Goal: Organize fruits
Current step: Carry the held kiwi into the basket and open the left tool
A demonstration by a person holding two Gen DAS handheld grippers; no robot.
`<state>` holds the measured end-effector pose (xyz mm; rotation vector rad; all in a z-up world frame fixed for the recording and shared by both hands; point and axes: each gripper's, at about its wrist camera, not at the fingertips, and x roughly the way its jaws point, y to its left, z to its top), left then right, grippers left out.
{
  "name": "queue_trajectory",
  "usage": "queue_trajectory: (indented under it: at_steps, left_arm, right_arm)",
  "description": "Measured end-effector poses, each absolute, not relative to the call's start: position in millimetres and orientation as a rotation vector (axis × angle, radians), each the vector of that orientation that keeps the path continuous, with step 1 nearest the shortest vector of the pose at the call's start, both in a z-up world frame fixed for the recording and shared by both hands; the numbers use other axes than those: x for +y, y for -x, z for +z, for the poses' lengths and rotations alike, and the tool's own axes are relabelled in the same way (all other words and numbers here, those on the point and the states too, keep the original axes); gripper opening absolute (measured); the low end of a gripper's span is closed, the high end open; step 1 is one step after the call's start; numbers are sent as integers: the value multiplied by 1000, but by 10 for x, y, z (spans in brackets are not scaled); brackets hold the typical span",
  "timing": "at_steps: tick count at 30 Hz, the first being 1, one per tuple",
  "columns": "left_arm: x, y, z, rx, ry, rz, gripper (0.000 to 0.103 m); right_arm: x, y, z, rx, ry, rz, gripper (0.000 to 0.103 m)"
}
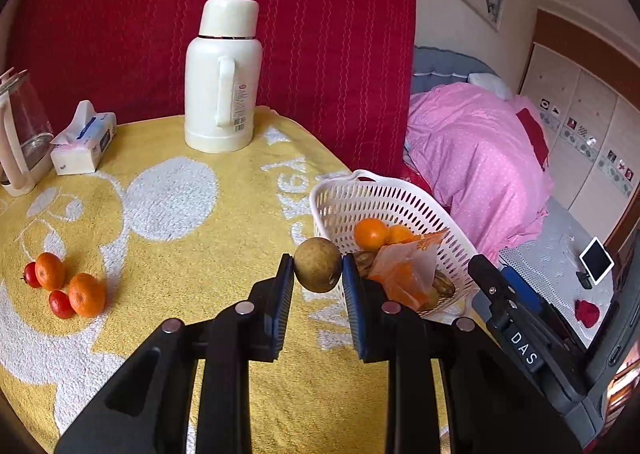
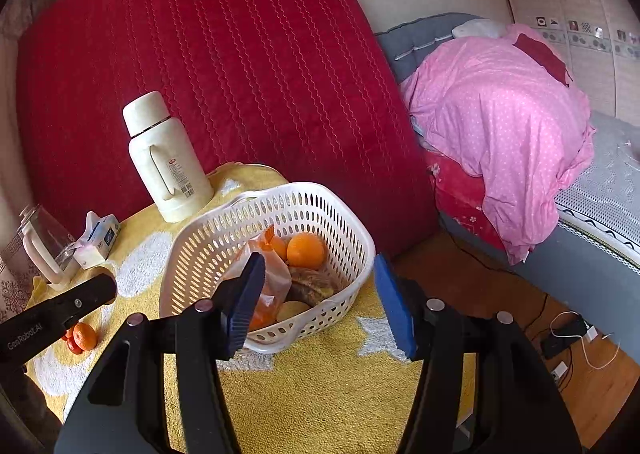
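Left gripper [image 1: 318, 272]: its two blue-padded fingers clamp a round brownish-green fruit [image 1: 318, 264], held in the air just beside the near rim of the basket.
Right gripper [image 2: 320, 304]: fingers spread wide apart, holding nothing, hanging over the near side of the basket.
Basket: a white perforated plastic basket [image 2: 200, 238] stands on the yellow and white terry towel [image 2: 320, 390] that covers the table.
Basket contents: two round orange fruits [image 2: 306, 250], a translucent orange plastic bag [image 2: 276, 278], a dark brown spotted banana [image 2: 316, 286] and a pale yellowish fruit [image 2: 292, 310] at the bottom.
Loose fruit: two small orange mandarins [image 1: 86, 294] and two small red fruits [image 1: 61, 304] lie in a cluster on the towel, well apart from the basket.
Other table items: a tall cream thermos flask with a handle [image 1: 222, 74], a white tissue pack [image 1: 82, 142] and a clear glass kettle [image 1: 20, 134] stand along the far edge.
Background: a red quilted cover [image 1: 280, 14] behind the table, a pink dotted duvet [image 2: 500, 126] on the bed.
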<state>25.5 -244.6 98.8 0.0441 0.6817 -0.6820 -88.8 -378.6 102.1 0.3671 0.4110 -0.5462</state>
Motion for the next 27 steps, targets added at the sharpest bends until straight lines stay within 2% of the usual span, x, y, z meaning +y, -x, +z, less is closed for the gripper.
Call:
queue_trajectory:
  at_steps: [12, 14, 15, 16, 17, 27]
  left_arm:
    - [-2897, -355, 823, 707, -96, -713, 26]
    - [-2875, -372, 800, 716, -84, -716, 29]
    - [-2856, -372, 798, 714, -74, -724, 34]
    - [-2838, -370, 799, 710, -72, -718, 46]
    - [-2816, -368, 801, 704, -68, -708, 50]
    - [-2512, -487, 777, 733, -3, -625, 58]
  right_arm:
    - [-3873, 875, 968, 422, -412, -545, 59]
    - [-3874, 872, 963, 424, -413, -542, 59]
    - [-3870, 867, 961, 426, -413, -542, 59]
    - [-3864, 859, 960, 426, -412, -541, 59]
    - [-3860, 861, 958, 426, -409, -540, 59]
    - [-3833, 878, 959, 419, -397, -543, 59]
